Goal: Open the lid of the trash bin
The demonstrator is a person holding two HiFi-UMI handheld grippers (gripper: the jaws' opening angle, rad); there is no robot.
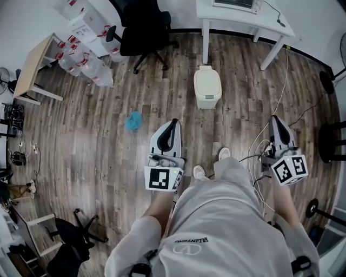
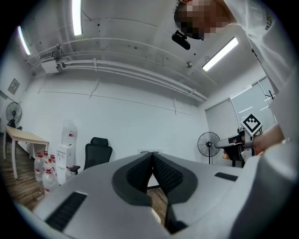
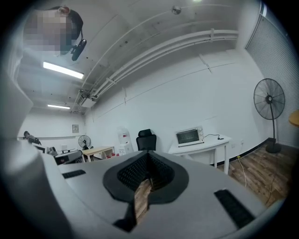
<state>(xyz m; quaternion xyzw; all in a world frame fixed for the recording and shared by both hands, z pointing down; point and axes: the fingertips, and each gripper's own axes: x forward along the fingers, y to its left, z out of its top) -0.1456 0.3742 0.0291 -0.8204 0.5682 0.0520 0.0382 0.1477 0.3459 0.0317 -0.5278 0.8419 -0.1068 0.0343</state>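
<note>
The cream trash bin [image 1: 207,86] stands on the wooden floor [image 1: 97,146] in the upper middle of the head view, its lid down, just beside a leg of the white counter [image 1: 244,16]. Lower in the frame and well apart from the bin, the left gripper [image 1: 173,122] is held below and left of it. Its jaws are pressed together with nothing between them. The right gripper [image 1: 274,118], at the right side of the frame, is likewise clenched and empty. A crumpled blue object [image 1: 134,120] lies on the floor left of the left gripper, and a black office chair [image 1: 141,32] stands at the upper left of the bin.
</note>
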